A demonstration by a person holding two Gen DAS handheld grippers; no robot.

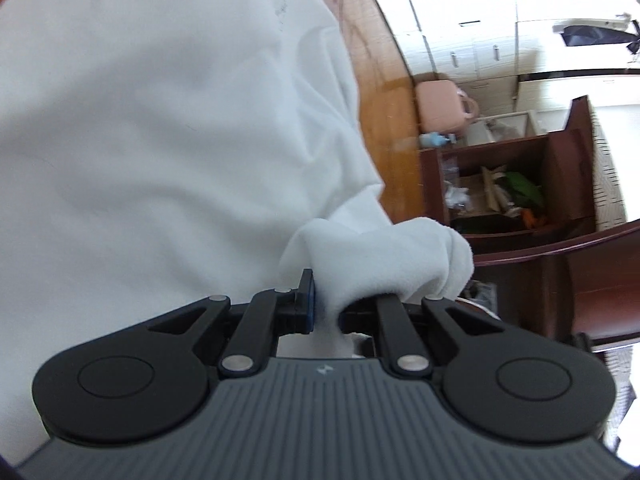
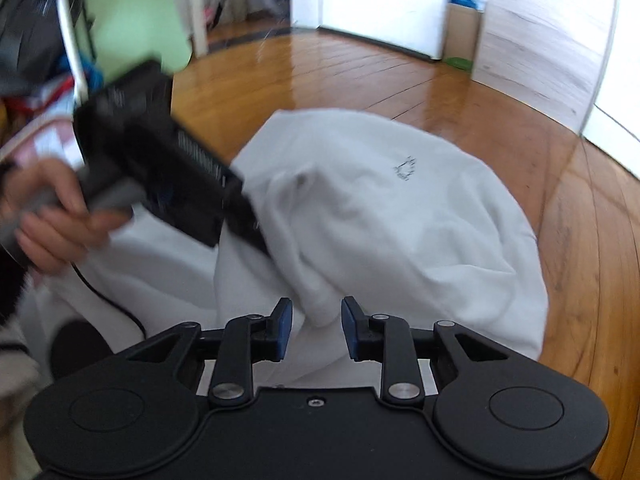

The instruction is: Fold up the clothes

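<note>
Wood floor (image 2: pixel 360 72) under white sweatshirt (image 2: pixel 380 216); left gripper (image 1: pixel 326 312) pinches cloth (right-wrist view: hand visible), right gripper (image 2: pixel 316 330) parted.

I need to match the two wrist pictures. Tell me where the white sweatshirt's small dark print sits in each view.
Left wrist: the small dark print sits near the top, left of centre, on the white sweatshirt.
Right wrist: the print sits above centre, slightly right.
Shared landmark: the wooden floor beside the garment.
</note>
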